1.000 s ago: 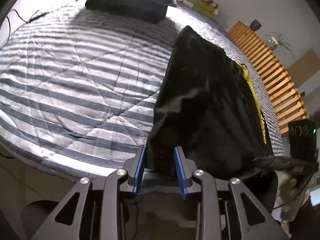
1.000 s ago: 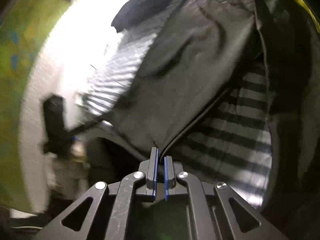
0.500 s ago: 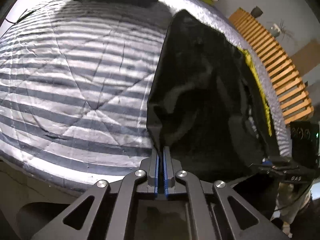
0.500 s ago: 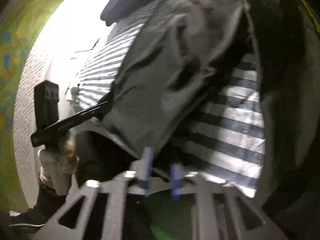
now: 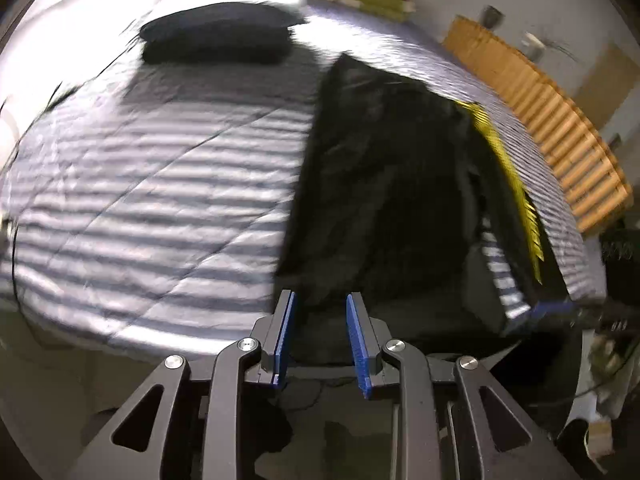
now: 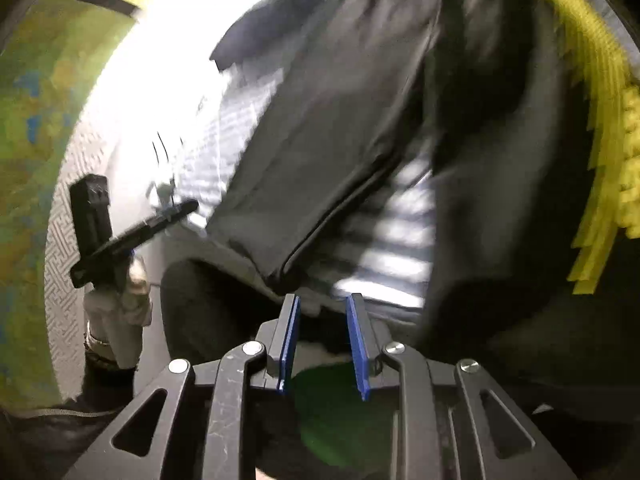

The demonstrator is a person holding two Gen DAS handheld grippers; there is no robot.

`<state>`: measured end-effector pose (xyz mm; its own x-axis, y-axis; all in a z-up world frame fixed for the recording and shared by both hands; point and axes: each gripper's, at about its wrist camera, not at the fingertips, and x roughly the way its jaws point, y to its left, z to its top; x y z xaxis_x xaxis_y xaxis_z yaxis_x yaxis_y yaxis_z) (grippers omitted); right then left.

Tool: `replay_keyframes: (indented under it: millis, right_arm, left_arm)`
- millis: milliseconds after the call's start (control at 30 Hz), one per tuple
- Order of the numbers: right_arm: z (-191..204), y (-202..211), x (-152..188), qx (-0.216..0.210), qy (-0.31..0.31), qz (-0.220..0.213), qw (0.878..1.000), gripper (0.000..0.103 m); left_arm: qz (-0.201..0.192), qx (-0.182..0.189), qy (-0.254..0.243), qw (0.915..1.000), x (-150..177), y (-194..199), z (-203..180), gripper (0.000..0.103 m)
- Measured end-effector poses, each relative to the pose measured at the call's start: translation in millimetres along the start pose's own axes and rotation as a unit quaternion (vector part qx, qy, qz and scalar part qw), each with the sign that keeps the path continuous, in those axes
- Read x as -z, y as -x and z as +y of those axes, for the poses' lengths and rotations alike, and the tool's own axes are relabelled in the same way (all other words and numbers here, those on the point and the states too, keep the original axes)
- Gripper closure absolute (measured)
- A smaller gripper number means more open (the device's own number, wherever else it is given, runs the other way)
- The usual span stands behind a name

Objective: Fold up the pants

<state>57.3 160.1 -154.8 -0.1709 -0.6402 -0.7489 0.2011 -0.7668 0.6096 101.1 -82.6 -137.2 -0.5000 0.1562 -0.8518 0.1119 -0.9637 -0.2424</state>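
Note:
Black pants point(image 5: 392, 192) with a yellow side stripe point(image 5: 508, 172) lie lengthwise on the striped quilt point(image 5: 140, 200), both legs toward me. My left gripper point(image 5: 321, 296) is open at the bed's near edge, with the left leg's hem just ahead of its blue pads. In the right wrist view the pants point(image 6: 340, 120) look grey. My right gripper point(image 6: 323, 298) is open too, just short of a leg hem point(image 6: 288, 268). Striped quilt point(image 6: 400, 232) shows between the legs. The left gripper point(image 6: 132, 236) appears there at the left, held by a hand point(image 6: 116, 304). Both views are blurred.
A dark pillow point(image 5: 216, 40) lies at the far end of the bed. A wooden slatted frame point(image 5: 560, 128) runs along the right side. The quilt's near edge point(image 5: 160, 336) drops off in front of me. A green-yellow wall point(image 6: 32, 120) stands at the left.
Half a second ago the left gripper was shut on the hem; it has opened and let go. The right gripper, shut on cloth a second ago, has opened fully and released it.

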Motion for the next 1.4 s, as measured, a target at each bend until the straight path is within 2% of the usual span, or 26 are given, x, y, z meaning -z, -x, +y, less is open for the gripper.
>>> replay_keyframes:
  millis: [133, 233, 267, 333, 500, 533, 567, 633, 767, 867, 933, 1000, 1067, 1100, 1200, 1400]
  right_arm:
    - [-30.8, 71.2, 18.0, 0.048, -0.019, -0.111, 0.992, 0.080]
    - [-55.5, 105.6, 30.7, 0.104, -0.045, -0.148, 0.982, 0.080]
    - [-66.4, 115.3, 37.4, 0.142, -0.054, -0.153, 0.976, 0.080]
    - [-90.9, 132.8, 47.7, 0.168, -0.078, -0.150, 0.971, 0.080]
    - [-139.7, 138.8, 70.3, 0.142, -0.160, -0.127, 0.969, 0.080]
    - [-147.2, 136.7, 74.4, 0.133, -0.168, -0.124, 0.969, 0.080]
    - [-153.3, 136.6, 76.0, 0.125, -0.179, -0.123, 0.968, 0.080]
    - [-165.3, 143.4, 76.5, 0.116, -0.193, -0.132, 0.965, 0.080]
    - [-176.6, 158.9, 81.0, 0.104, -0.210, -0.154, 0.960, 0.080]
    - [-179.5, 173.4, 77.8, 0.102, -0.209, -0.168, 0.958, 0.080]
    - [-181.6, 180.2, 74.3, 0.101, -0.207, -0.175, 0.957, 0.080]
    - [-184.0, 186.3, 66.4, 0.102, -0.206, -0.182, 0.956, 0.080]
    - [-184.5, 190.6, 55.4, 0.107, -0.200, -0.189, 0.955, 0.080]
    - [-185.1, 193.0, 50.5, 0.109, -0.196, -0.191, 0.956, 0.080]
    - [-182.8, 198.0, 28.2, 0.108, -0.173, -0.196, 0.959, 0.080]
    - [-181.0, 189.1, -43.8, 0.077, -0.141, -0.207, 0.965, 0.080]
  left_arm:
    - [-0.004, 0.044, -0.080, 0.9958, -4.8, -1.2, -68.5, 0.075]
    - [0.009, 0.093, -0.141, 0.9856, -2.3, -10.1, -131.0, 0.075]
    - [0.016, 0.110, -0.163, 0.9803, -0.3, -16.0, -153.7, 0.075]
    - [0.028, 0.133, -0.200, 0.9703, 4.0, -25.9, -194.4, 0.075]
    - [0.043, 0.168, -0.298, 0.9389, 27.8, -44.4, -290.3, 0.074]
    - [0.045, 0.172, -0.315, 0.9322, 32.6, -47.5, -307.4, 0.066]
    - [0.046, 0.181, -0.335, 0.9234, 37.9, -51.7, -328.8, 0.053]
    - [0.045, 0.193, -0.355, 0.9135, 44.3, -58.7, -356.4, 0.039]
    - [0.033, 0.189, -0.416, 0.8888, 59.8, -77.9, -412.6, 0.037]
    - [0.040, 0.168, -0.443, 0.8798, 64.8, -102.3, -439.9, 0.038]
    - [0.054, 0.166, -0.446, 0.8779, 66.1, -116.7, -448.9, 0.038]
    - [0.069, 0.162, -0.446, 0.8775, 66.5, -127.1, -449.3, 0.046]
    - [0.091, 0.152, -0.434, 0.8833, 62.8, -138.3, -446.1, 0.092]
    - [0.098, 0.156, -0.425, 0.8860, 59.8, -141.5, -444.3, 0.096]
    - [0.115, 0.201, -0.379, 0.8960, 41.4, -137.2, -430.1, 0.099]
    - [0.099, 0.257, -0.282, 0.9190, 8.0, -102.1, -388.3, 0.099]
